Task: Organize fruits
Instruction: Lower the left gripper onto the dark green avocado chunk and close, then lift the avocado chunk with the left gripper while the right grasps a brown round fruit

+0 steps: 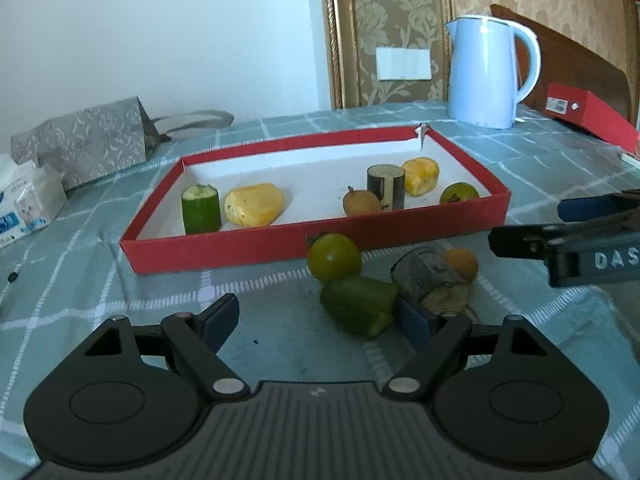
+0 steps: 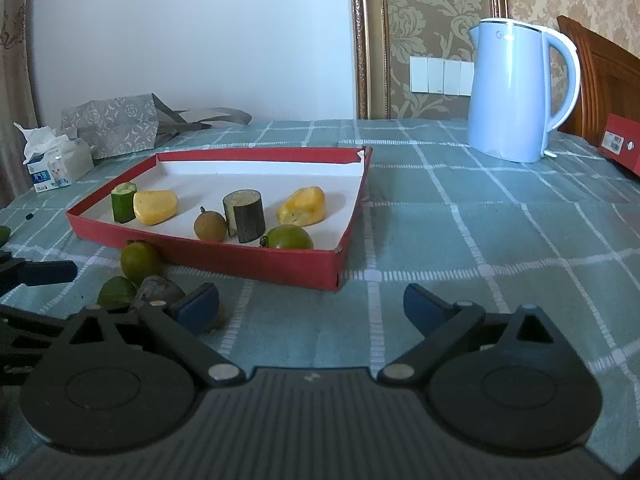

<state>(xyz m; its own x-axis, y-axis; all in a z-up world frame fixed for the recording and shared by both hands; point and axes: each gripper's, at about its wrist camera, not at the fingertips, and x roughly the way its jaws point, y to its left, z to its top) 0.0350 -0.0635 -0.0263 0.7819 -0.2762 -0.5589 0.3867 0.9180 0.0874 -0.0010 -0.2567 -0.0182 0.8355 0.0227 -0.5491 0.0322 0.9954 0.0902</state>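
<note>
left wrist view: left gripper (image 1: 316, 320) is sitting released, empty, in front of the red tray (image 1: 224, 246); green wedge (image 1: 358, 306) is lying just before the tray. right wrist view: right gripper (image 2: 312, 304) is hanging spread, empty, before the tray's (image 2: 256, 260) front wall.

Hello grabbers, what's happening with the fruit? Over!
Left gripper open, right gripper open, both empty. Six pieces in red tray. Green fruit and others wait on the cloth. Nothing blocking.
</note>
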